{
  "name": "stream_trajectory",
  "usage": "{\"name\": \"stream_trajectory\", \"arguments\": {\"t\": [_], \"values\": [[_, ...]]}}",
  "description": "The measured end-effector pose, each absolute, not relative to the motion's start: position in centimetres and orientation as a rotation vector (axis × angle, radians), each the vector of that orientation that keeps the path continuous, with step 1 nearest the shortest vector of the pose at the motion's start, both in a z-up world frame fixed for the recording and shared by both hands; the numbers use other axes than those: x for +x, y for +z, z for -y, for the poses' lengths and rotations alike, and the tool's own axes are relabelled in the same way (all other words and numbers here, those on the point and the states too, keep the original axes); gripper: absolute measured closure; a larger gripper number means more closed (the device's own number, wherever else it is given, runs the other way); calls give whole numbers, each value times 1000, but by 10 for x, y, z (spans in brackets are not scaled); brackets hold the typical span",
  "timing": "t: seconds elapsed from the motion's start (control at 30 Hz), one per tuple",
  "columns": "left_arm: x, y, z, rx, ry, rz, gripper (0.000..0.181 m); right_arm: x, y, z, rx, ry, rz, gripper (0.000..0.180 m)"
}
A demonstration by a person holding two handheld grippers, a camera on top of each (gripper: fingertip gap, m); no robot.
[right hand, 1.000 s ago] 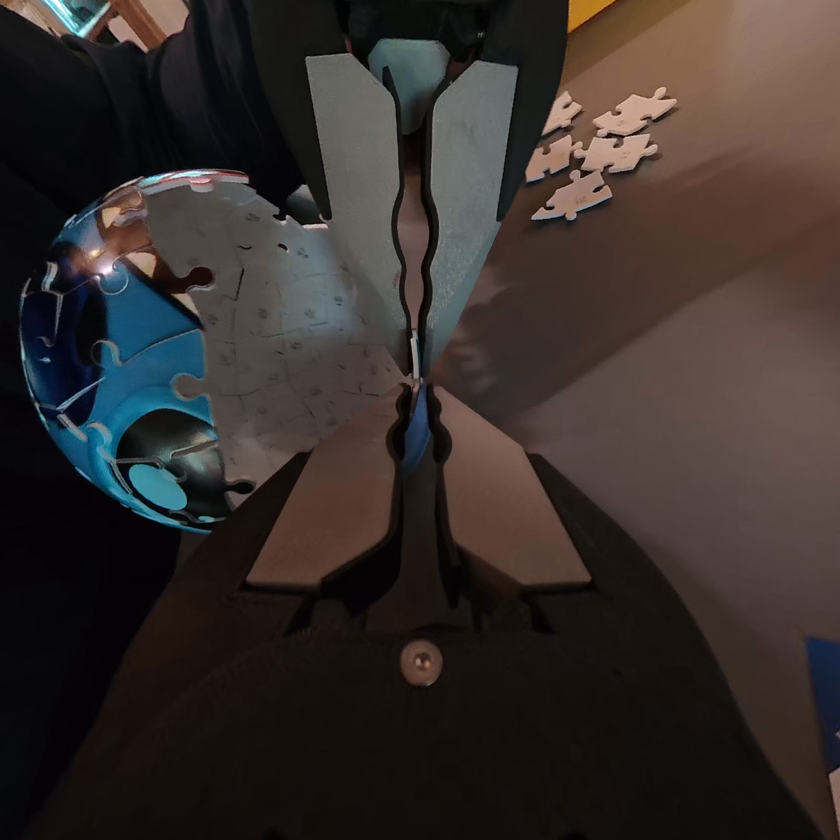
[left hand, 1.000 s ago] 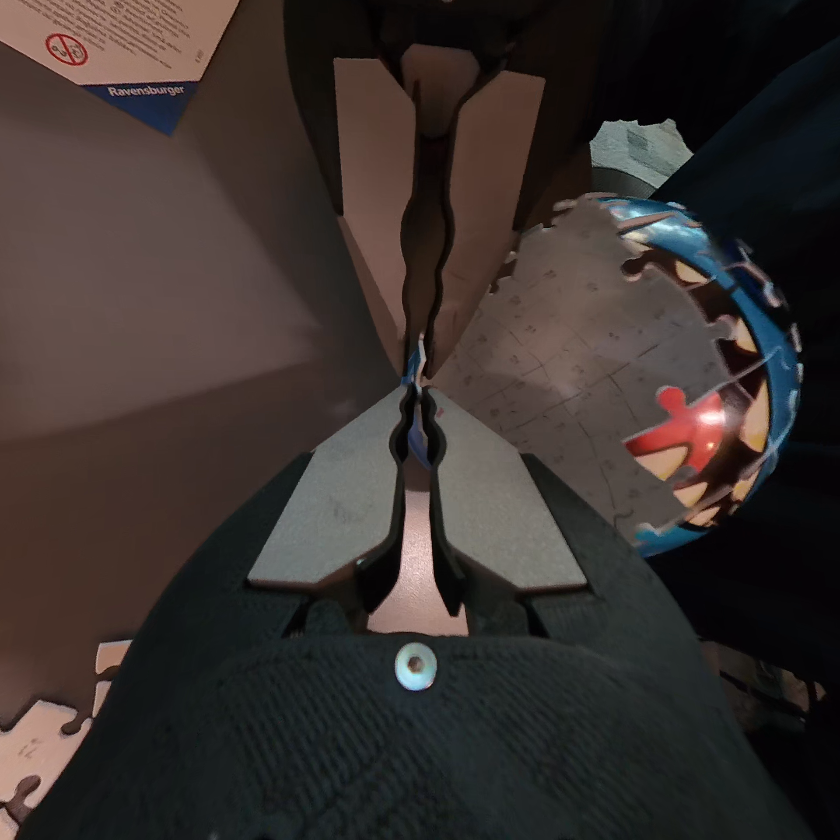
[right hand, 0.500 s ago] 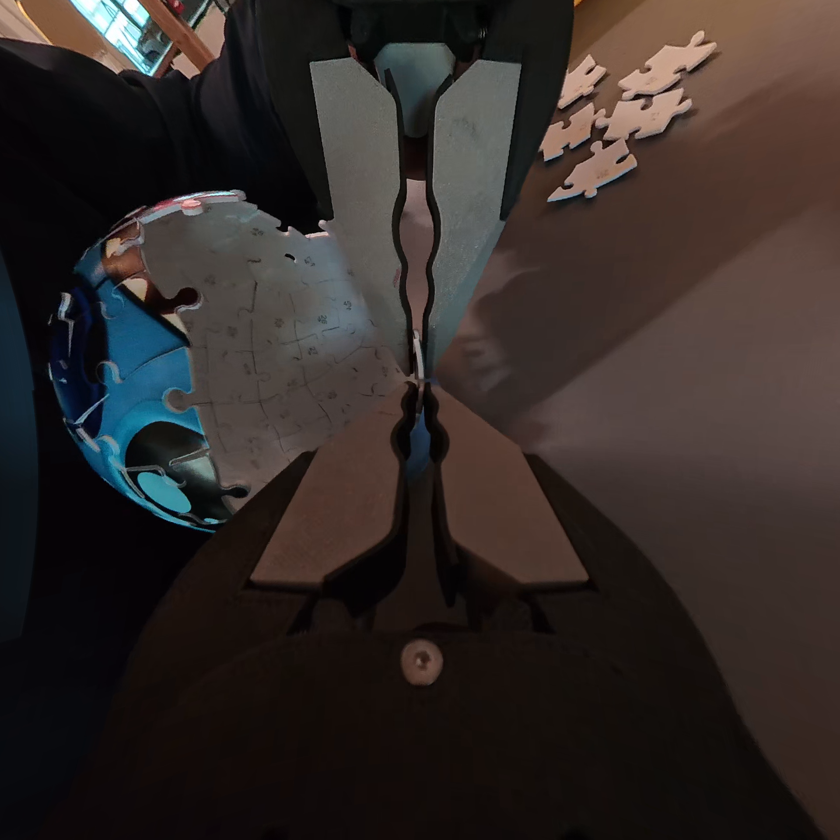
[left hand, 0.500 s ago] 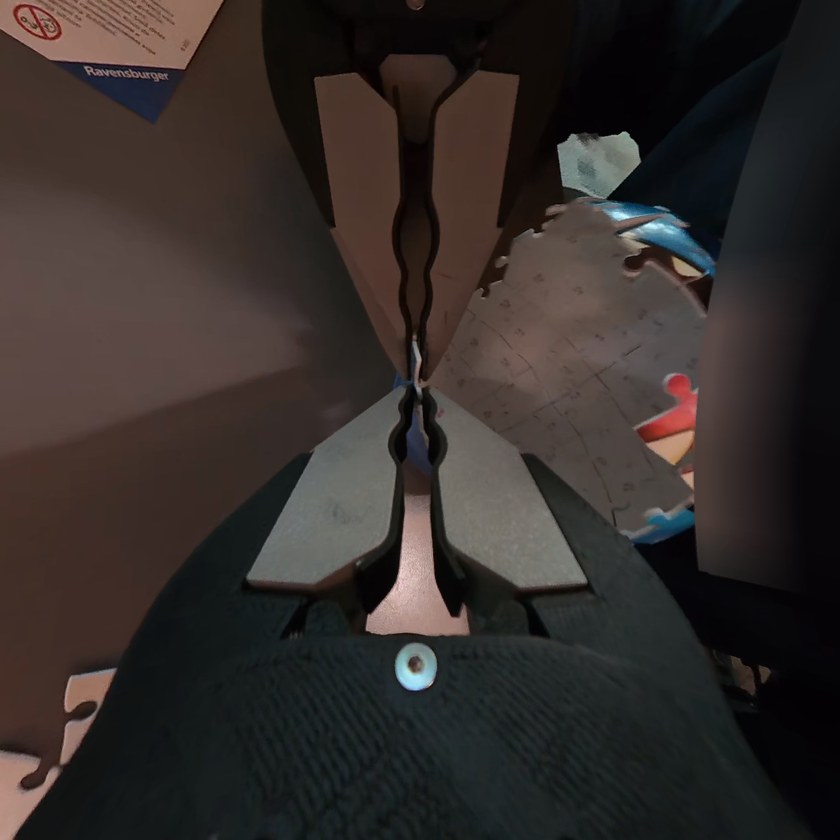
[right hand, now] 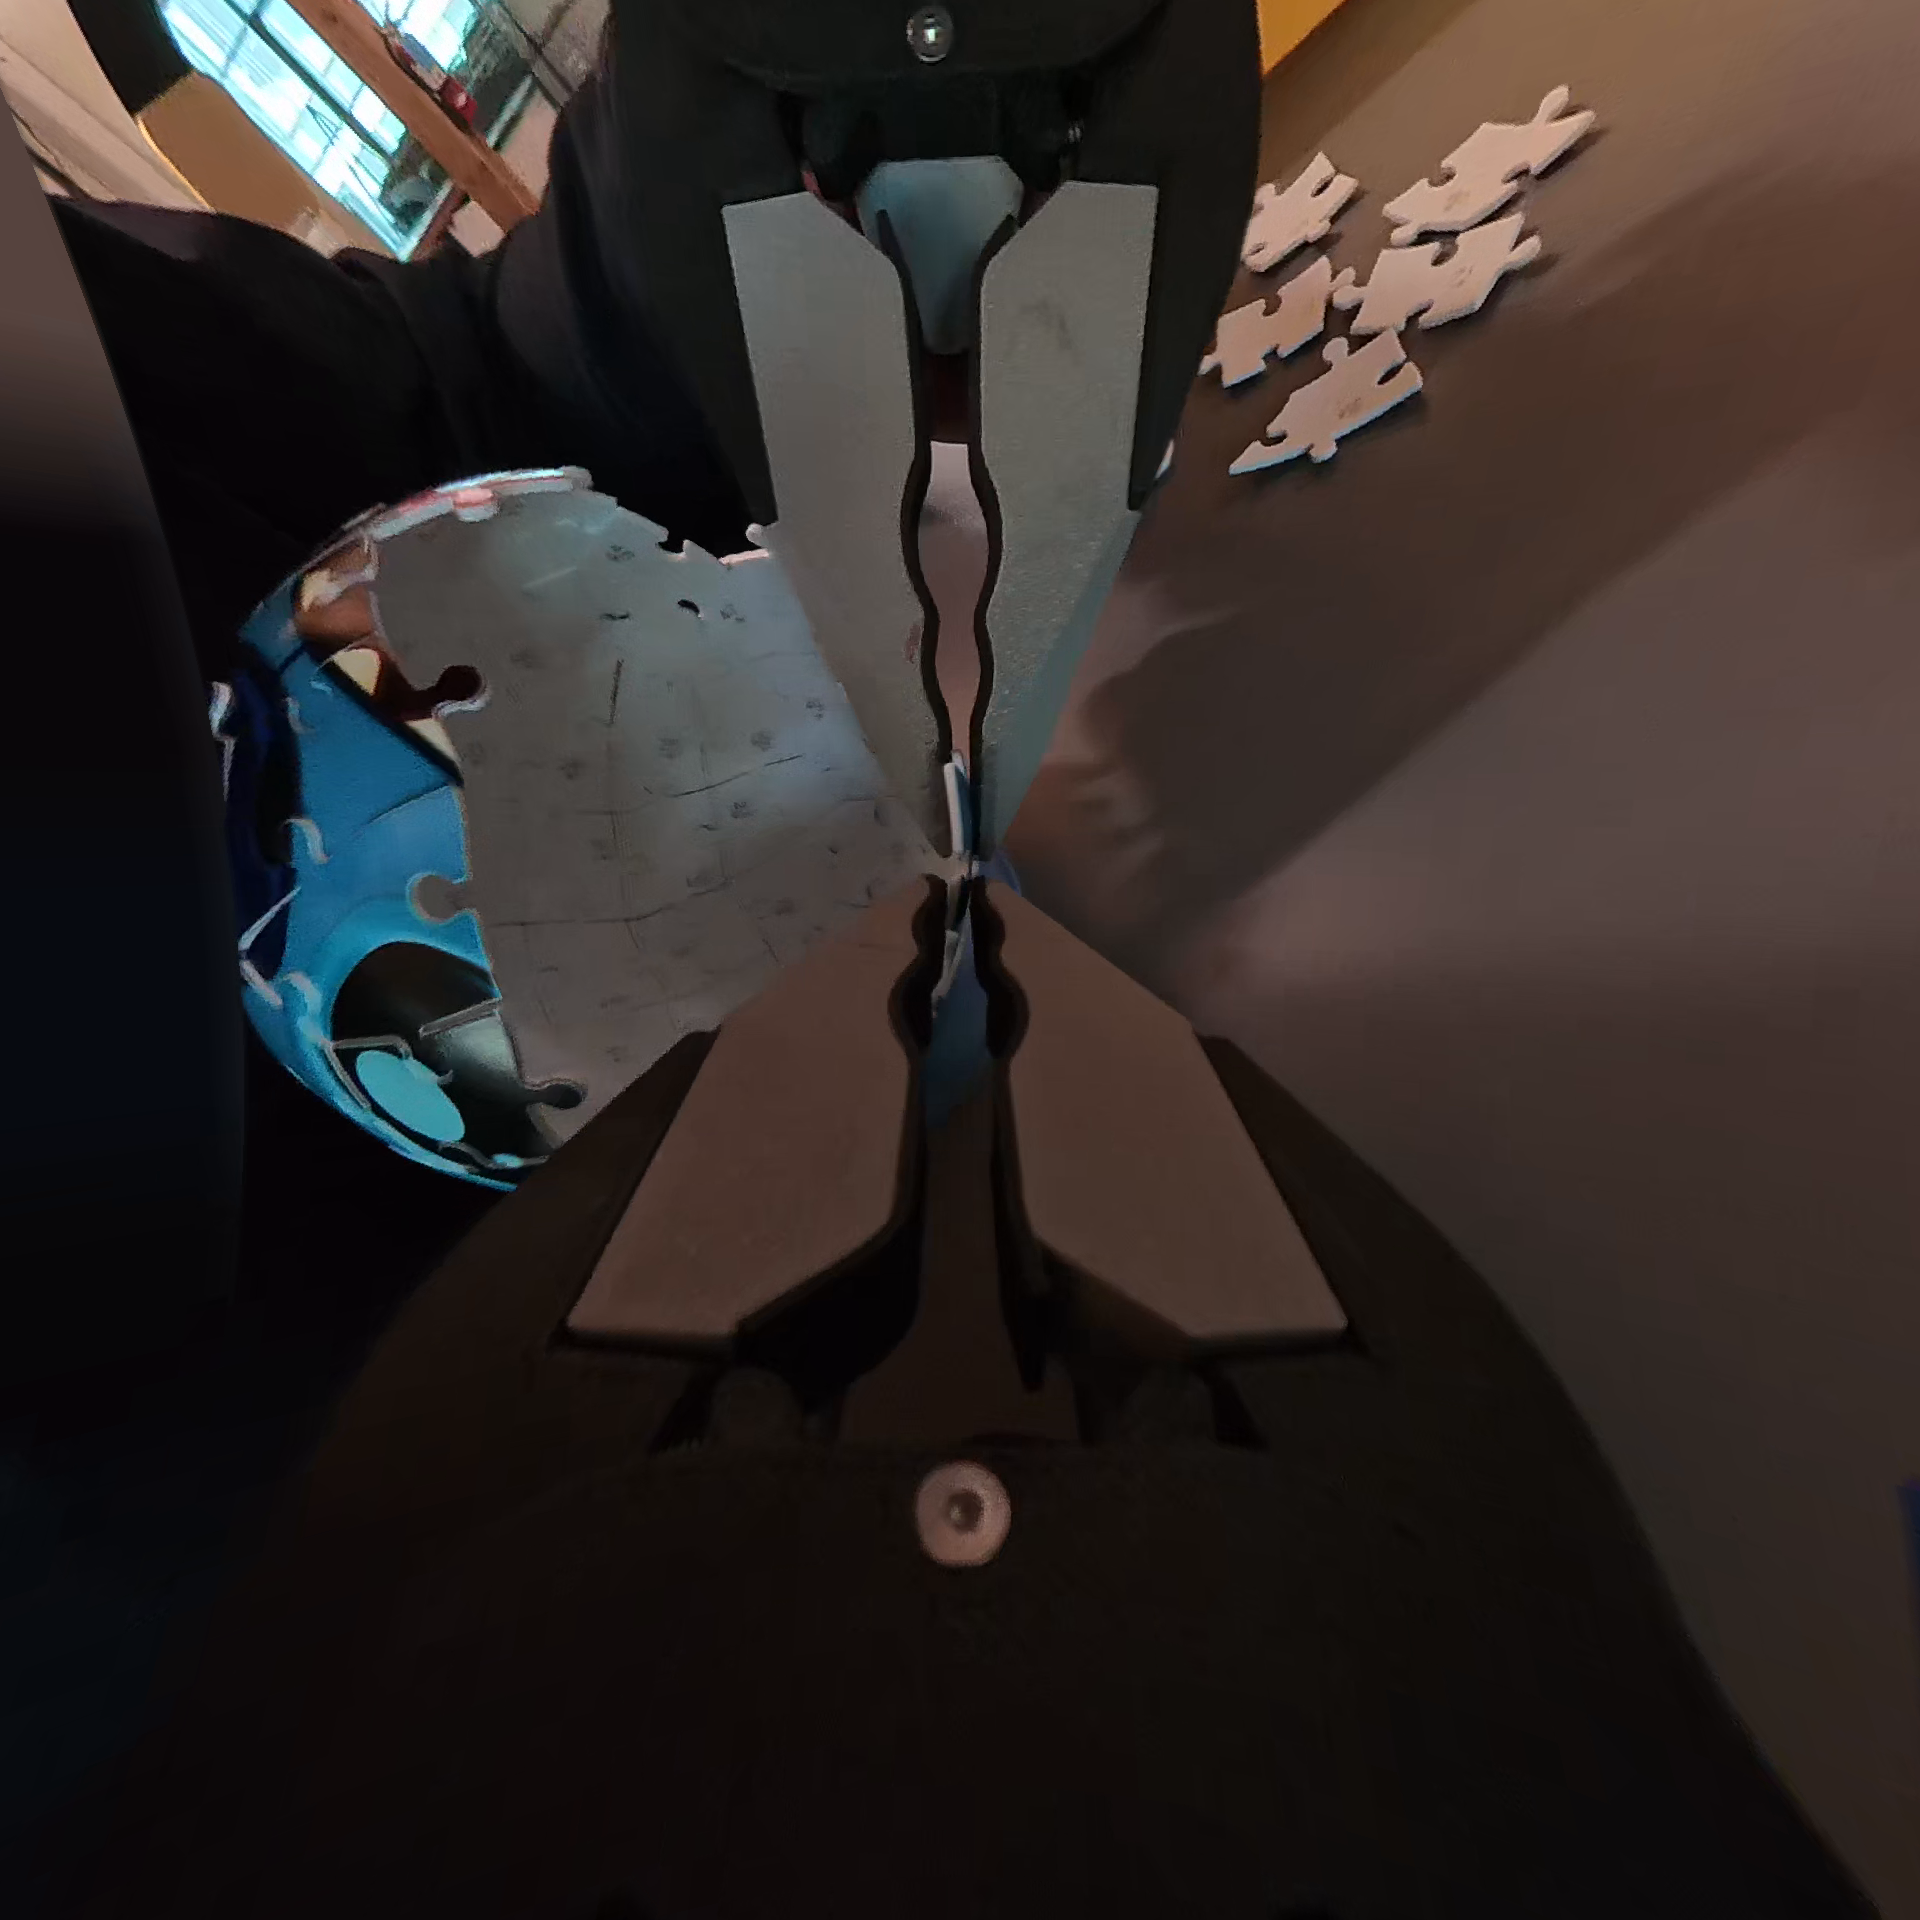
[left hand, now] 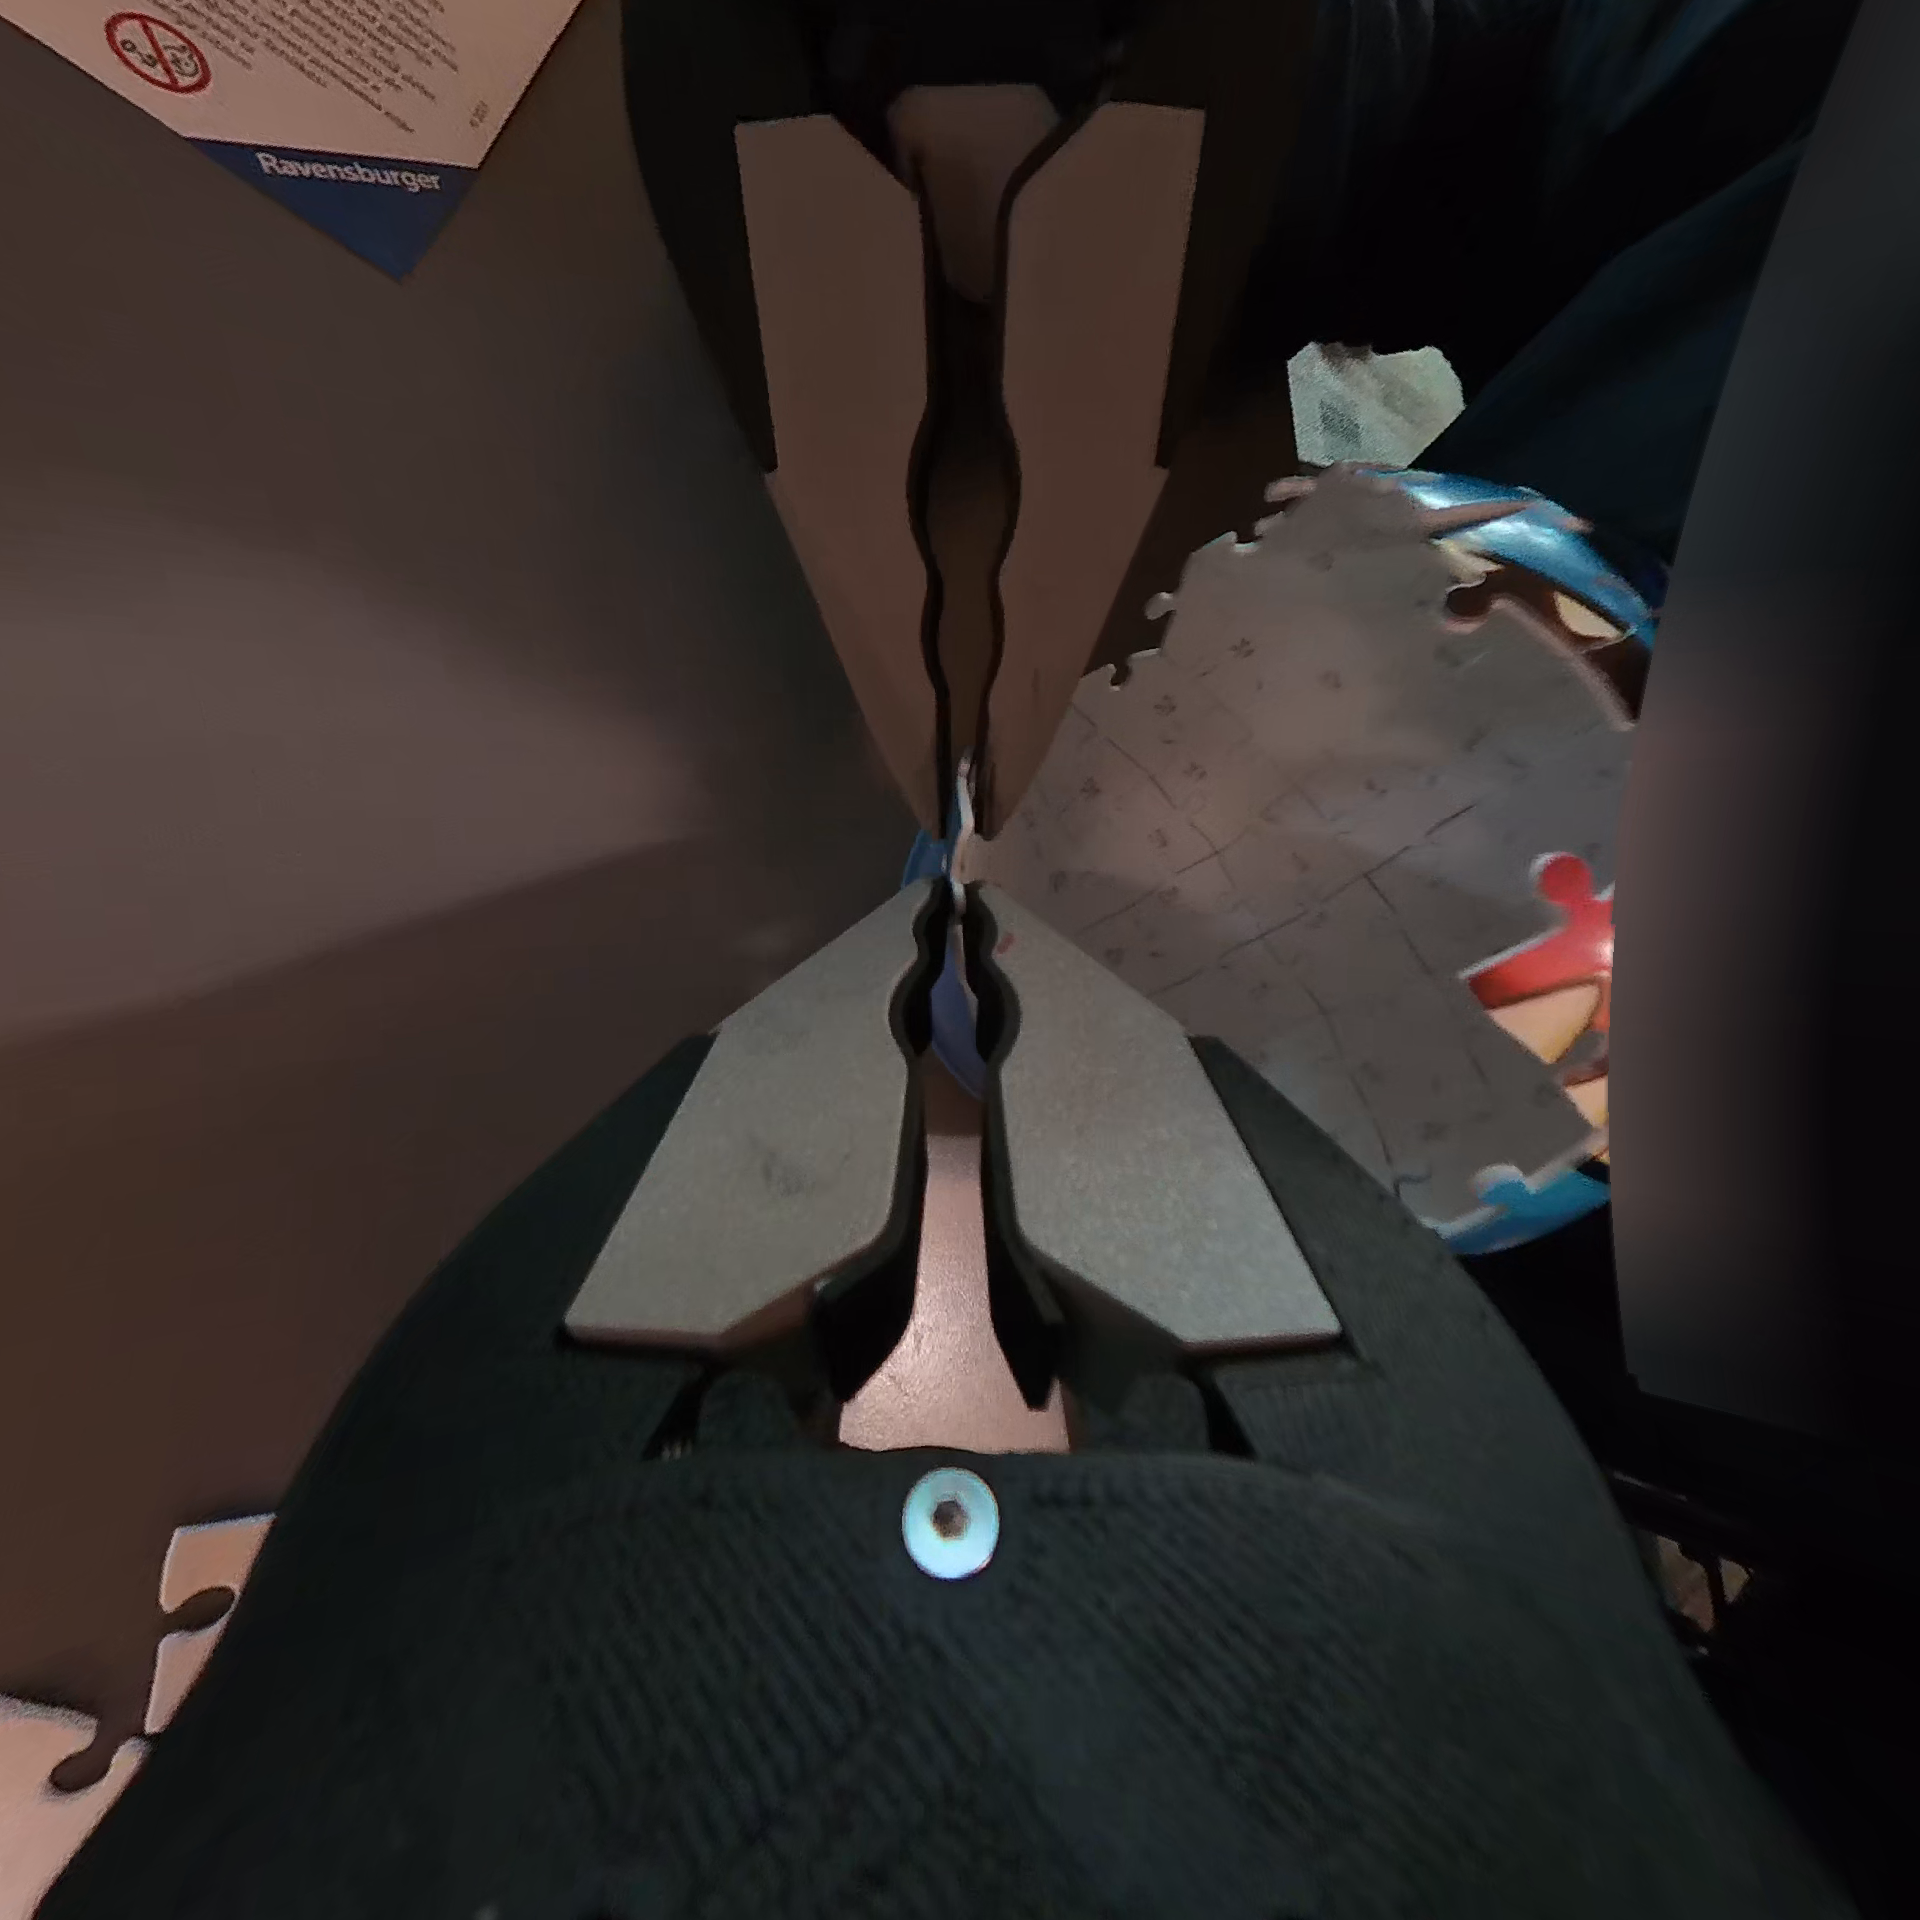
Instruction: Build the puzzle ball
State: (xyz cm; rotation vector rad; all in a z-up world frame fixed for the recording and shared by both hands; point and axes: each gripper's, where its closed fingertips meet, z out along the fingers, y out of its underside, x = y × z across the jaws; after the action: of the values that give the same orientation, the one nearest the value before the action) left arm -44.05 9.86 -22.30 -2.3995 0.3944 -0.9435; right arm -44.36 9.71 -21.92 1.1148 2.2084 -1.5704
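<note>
Seen from both wrists: tip to tip over a dark grey tabletop, left gripper and right gripper, each pinched tight on an edge of the half-built puzzle ball, a curved shell, glossy blue outside and pale grey inside. Shell bulging to the right of the left fingers, to the left of the right fingers, rim meeting both sets of tips at centre. Beyond the right fingertips, upper right, a cluster of loose white puzzle pieces lying face down. Past the left fingertips, upper left, a white printed leaflet with a blue corner. By the left gripper's base, lower left, another pale loose piece.
</note>
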Motion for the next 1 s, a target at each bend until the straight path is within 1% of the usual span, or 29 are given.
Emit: {"name": "stream_trajectory", "arguments": {"t": [0.23, 0.33, 0.6, 1.0], "values": [[-441, -223, -99, -2380, -990, -376, 181, -444, -222, -95, 1084, -1556, -2272, 177], [-441, -223, -99, -2372, -995, -376, 181, -446, -223, -95, 1070, -1549, -2318, 173], [-439, -222, -98, -2382, -973, -392, 180, -443, -225, -88, 959, -1512, -2363, 178], [-441, -222, -97, -2368, -1011, -365, 180, -446, -224, -88, 1004, -1527, -2305, 178]]}}
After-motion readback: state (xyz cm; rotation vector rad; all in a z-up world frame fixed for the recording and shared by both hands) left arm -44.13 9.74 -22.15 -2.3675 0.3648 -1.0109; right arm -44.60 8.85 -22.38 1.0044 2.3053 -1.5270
